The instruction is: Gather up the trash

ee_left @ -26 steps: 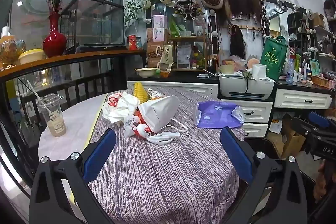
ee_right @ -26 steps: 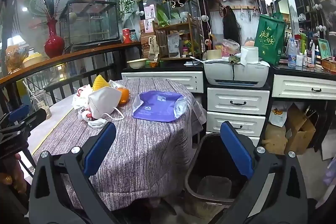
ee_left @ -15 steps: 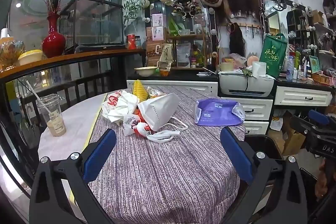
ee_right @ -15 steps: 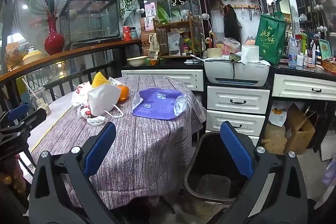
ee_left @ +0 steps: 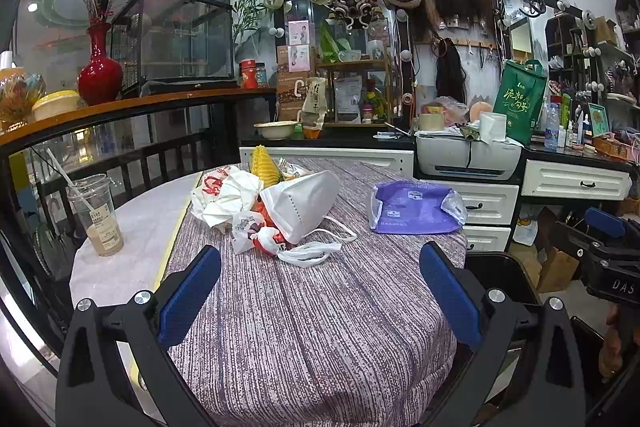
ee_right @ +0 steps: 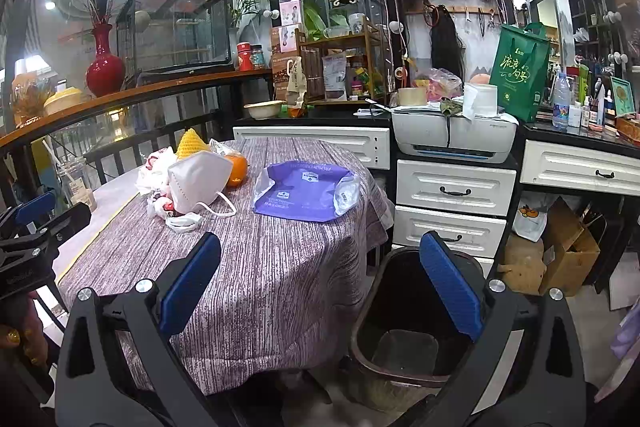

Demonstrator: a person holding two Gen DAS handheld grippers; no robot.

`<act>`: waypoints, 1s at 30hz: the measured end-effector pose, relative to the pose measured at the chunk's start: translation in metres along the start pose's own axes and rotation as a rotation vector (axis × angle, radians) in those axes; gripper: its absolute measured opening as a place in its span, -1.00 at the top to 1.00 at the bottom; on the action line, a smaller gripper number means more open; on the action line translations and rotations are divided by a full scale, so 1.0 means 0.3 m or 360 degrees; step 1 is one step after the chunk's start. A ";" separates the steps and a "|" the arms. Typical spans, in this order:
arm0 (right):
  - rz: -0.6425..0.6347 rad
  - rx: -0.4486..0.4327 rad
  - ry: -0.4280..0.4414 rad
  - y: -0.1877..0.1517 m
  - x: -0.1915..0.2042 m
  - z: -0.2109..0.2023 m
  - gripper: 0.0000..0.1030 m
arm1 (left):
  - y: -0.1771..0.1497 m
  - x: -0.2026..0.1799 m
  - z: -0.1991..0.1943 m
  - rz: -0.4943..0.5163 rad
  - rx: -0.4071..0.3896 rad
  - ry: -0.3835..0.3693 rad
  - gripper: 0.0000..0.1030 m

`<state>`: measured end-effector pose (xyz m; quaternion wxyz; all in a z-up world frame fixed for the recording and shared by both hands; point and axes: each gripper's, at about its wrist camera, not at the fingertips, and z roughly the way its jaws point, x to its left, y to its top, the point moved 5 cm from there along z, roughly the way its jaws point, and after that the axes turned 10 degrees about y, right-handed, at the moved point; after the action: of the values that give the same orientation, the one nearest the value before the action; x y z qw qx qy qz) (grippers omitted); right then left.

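Note:
A heap of trash lies on the round table's purple striped cloth (ee_left: 320, 339): a white face mask (ee_left: 304, 203) (ee_right: 200, 181), crumpled white bags with red print (ee_left: 224, 193), a yellow foam net (ee_left: 262, 167) and an orange (ee_right: 236, 169). A purple wipes pack (ee_left: 414, 207) (ee_right: 304, 191) lies apart, to their right. My left gripper (ee_left: 320, 267) hovers open over the cloth, short of the heap. My right gripper (ee_right: 320, 251) is open and empty, spanning the table edge and a black bin (ee_right: 416, 315) on the floor.
A plastic cup with a straw (ee_left: 98, 215) stands on the white part of the table at left. White drawers (ee_right: 452, 211) with a printer (ee_right: 452, 137) stand behind the bin. Cardboard boxes (ee_right: 568, 251) sit on the floor to the right. A railing (ee_left: 120, 115) curves behind the table.
The table's things sit slightly higher in both views than before. Both grippers have stayed open and nothing on the table has moved.

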<state>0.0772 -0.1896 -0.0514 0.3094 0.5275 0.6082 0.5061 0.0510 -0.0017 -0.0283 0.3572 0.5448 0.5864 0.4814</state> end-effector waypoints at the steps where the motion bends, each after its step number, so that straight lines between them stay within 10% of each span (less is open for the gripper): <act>1: 0.0001 0.0001 0.0001 0.000 0.001 0.000 -0.91 | -0.002 0.001 0.001 -0.0001 0.0000 -0.0001 -0.90; 30: 0.0000 0.0013 0.0003 -0.006 0.007 0.005 -0.91 | -0.008 -0.002 0.010 0.0002 0.0008 -0.0001 -0.90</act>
<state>0.0774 -0.1869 -0.0531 0.3067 0.5284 0.6105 0.5040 0.0531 -0.0015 -0.0315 0.3557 0.5462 0.5871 0.4801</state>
